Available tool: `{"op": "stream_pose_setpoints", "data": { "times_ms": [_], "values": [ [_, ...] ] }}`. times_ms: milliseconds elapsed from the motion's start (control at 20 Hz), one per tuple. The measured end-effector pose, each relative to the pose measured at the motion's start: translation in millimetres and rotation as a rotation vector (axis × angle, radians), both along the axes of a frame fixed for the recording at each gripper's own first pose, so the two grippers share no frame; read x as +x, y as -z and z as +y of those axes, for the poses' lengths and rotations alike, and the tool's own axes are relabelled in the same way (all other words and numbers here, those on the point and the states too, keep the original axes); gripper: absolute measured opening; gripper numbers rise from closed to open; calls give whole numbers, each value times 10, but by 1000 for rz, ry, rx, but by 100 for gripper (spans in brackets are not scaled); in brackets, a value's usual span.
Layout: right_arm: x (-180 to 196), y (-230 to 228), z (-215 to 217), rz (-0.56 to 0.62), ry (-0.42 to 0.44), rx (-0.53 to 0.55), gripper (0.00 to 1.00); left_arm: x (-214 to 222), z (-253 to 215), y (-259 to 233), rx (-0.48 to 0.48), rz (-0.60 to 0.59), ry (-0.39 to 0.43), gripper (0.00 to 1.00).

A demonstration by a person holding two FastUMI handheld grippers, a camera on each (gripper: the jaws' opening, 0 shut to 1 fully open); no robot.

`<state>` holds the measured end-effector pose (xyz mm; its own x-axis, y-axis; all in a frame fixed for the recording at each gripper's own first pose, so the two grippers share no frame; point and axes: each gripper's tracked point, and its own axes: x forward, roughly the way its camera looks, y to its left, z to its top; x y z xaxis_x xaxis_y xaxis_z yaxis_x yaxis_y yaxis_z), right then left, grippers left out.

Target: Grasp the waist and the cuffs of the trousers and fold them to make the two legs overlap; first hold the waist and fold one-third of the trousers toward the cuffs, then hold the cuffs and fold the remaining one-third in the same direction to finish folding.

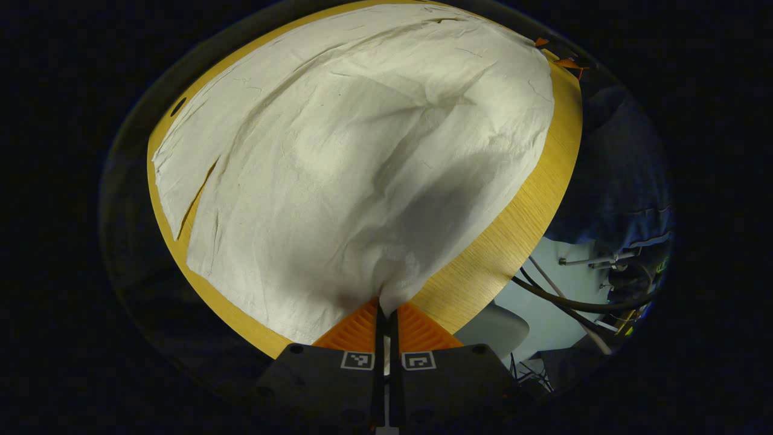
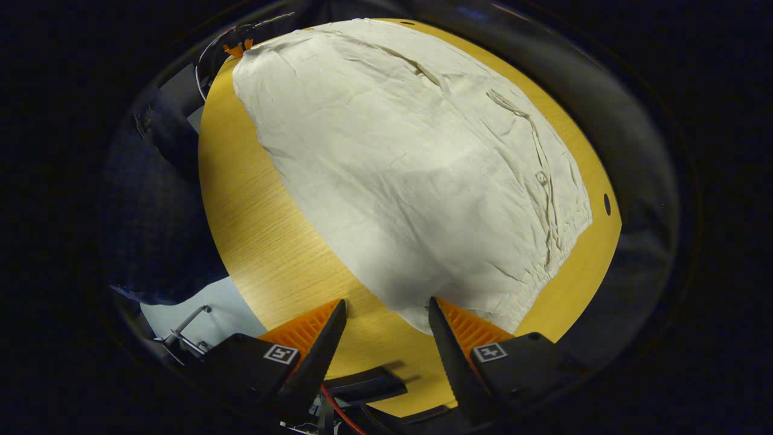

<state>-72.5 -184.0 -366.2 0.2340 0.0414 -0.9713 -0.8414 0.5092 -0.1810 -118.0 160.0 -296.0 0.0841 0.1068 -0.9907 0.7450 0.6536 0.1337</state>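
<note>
Left gripper view: left gripper (image 1: 387,309) at 6 o'clock, fingers pressed together, clamped on a pinch of pale trousers (image 1: 362,163) cloth; fabric rises into the pinch as a small peak. Trousers spread flat over wooden table (image 1: 519,223), reaching from 6 to 12 o'clock. Slit between two cloth edges visible toward 9 o'clock. Dark hole in tabletop near 10 o'clock. Person's dark sleeve (image 1: 622,175) at 3 o'clock, off the table edge; cables (image 1: 574,302) below it around 4 o'clock.

Right gripper view: right gripper (image 2: 386,317) at 6 o'clock, fingers spread wide, holding nothing. Right-hand finger (image 2: 459,329) overlaps near hem of trousers (image 2: 416,169); contact unclear. Left-hand finger over bare table (image 2: 259,241). Gathered waistband with drawstring (image 2: 543,181) running along cloth's edge toward 3 o'clock. Far corner of trousers at 11 o'clock, lifted slightly, with the other gripper's tips just beside it, too small to judge. Dark hole in tabletop at 3 o'clock.
</note>
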Motion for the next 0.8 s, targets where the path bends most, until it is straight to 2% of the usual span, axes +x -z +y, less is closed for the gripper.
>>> {"op": "stream_pose_setpoints", "data": {
  "times_ms": [300,350,450,500,550,600,700,800],
  "values": [
    [-2,60,26,98,-7,-4,85,-1,1,12,3,-4,-7,2],
    [-5,61,21,108,-7,-20,81,-2,-3,7,2,-5,-11,2],
    [0,64,19,118,6,-48,85,1,1,9,0,-8,-9,2],
    [0,64,9,122,21,-58,81,3,-2,7,0,-10,-8,2],
    [25,57,-1,124,41,-64,83,4,-8,11,-1,-10,-8,2],
    [63,59,-15,117,64,-68,70,6,-7,17,-2,-8,-9,2],
    [161,60,-49,101,100,-67,39,7,-15,11,-3,-7,-13,2],
    [185,25,-34,82,93,-73,27,16,-12,5,-6,-11,-15,2]
  ]
}}
